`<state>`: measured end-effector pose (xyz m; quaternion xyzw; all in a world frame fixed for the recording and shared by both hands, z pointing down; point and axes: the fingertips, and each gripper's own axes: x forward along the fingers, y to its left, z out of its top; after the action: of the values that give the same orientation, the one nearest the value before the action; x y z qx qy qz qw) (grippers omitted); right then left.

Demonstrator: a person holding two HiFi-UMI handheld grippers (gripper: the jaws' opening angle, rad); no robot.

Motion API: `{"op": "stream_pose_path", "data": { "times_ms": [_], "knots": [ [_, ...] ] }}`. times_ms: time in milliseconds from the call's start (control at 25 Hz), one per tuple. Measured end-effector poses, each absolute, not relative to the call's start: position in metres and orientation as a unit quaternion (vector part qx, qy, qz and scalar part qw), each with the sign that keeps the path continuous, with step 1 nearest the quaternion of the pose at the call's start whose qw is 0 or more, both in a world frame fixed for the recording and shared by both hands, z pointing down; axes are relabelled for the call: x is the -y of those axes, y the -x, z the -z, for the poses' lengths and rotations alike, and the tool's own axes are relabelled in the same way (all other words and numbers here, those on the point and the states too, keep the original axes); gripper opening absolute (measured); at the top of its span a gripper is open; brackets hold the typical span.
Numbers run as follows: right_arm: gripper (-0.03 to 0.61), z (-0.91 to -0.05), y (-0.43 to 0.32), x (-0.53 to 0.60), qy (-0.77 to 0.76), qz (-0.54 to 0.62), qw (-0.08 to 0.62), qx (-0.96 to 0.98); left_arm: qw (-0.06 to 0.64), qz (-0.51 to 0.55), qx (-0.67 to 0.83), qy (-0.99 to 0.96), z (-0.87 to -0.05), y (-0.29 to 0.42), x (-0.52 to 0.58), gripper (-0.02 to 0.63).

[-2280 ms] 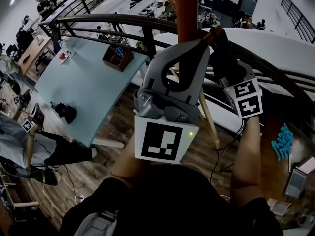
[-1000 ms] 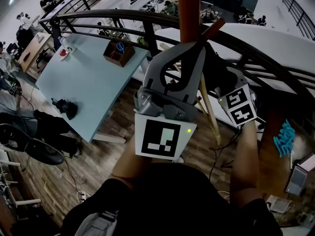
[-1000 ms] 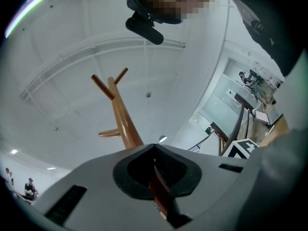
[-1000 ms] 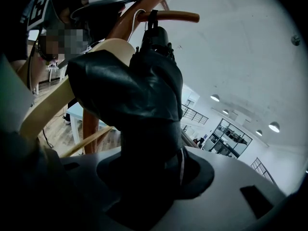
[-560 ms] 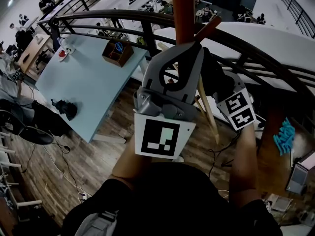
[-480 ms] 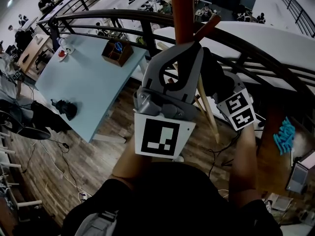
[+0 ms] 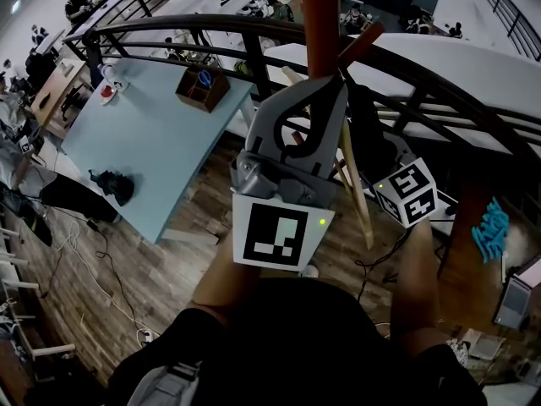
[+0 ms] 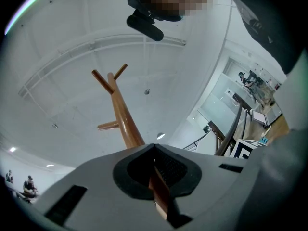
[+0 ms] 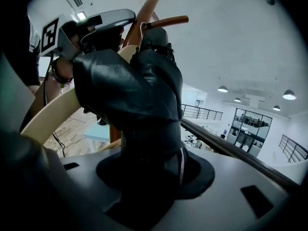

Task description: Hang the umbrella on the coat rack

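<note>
Two grippers engaged | left gripper [image 8: 155, 162]: clamped on wooden peg [image 8: 161, 196] of coat rack [image 8: 122, 119], likely steadying | umbrella [image 9: 139, 95]: folded, black, beside pole, top near upper peg [image 9: 166, 21], not yet hung | right gripper [image 9: 154, 177]: closed round bundled canopy | handling: probably light, soft slippery fabric over stiff shaft; best gripped low, top free.

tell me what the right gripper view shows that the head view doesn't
Only the right gripper view: the right claw closed round the dark folded umbrella, and the ceiling lamps. Only the head view: the wooden caddy on the blue table, and the right claw's marker cube. Both: the coat rack, the left claw on it, the umbrella and the railing.
</note>
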<state>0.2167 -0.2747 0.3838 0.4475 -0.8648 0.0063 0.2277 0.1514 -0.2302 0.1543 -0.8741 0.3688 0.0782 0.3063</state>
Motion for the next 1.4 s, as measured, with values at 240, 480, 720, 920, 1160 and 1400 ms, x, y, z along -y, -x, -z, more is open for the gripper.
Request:
{"op": "stream_pose_path", "data": {
  "times_ms": [240,480,720,920,1160,1400],
  "knots": [
    [0.233,-0.387,-0.201,0.264,-0.430,-0.025,0.179,0.885,0.303,-0.074,-0.366,0.877,-0.159,-0.146,0.225,0.011],
    [0.233,-0.391,-0.199,0.257,-0.413,-0.024,0.134,0.901,0.302,-0.077,-0.362,0.879,-0.164,-0.145,0.221,0.011],
    [0.241,-0.388,-0.200,0.250,-0.415,-0.016,0.119,0.902,0.298,-0.085,-0.357,0.881,-0.165,-0.145,0.219,0.011],
    [0.250,-0.388,-0.201,0.242,-0.406,-0.020,0.109,0.907,0.292,-0.088,-0.354,0.884,-0.167,-0.145,0.221,0.011],
    [0.279,-0.371,-0.200,0.235,-0.404,-0.010,0.082,0.911,0.290,-0.087,-0.352,0.886,-0.166,-0.144,0.222,0.011],
    [0.284,-0.361,-0.205,0.233,-0.424,0.008,0.062,0.904,0.288,-0.086,-0.351,0.887,-0.167,-0.144,0.223,0.011]
  ]
}}
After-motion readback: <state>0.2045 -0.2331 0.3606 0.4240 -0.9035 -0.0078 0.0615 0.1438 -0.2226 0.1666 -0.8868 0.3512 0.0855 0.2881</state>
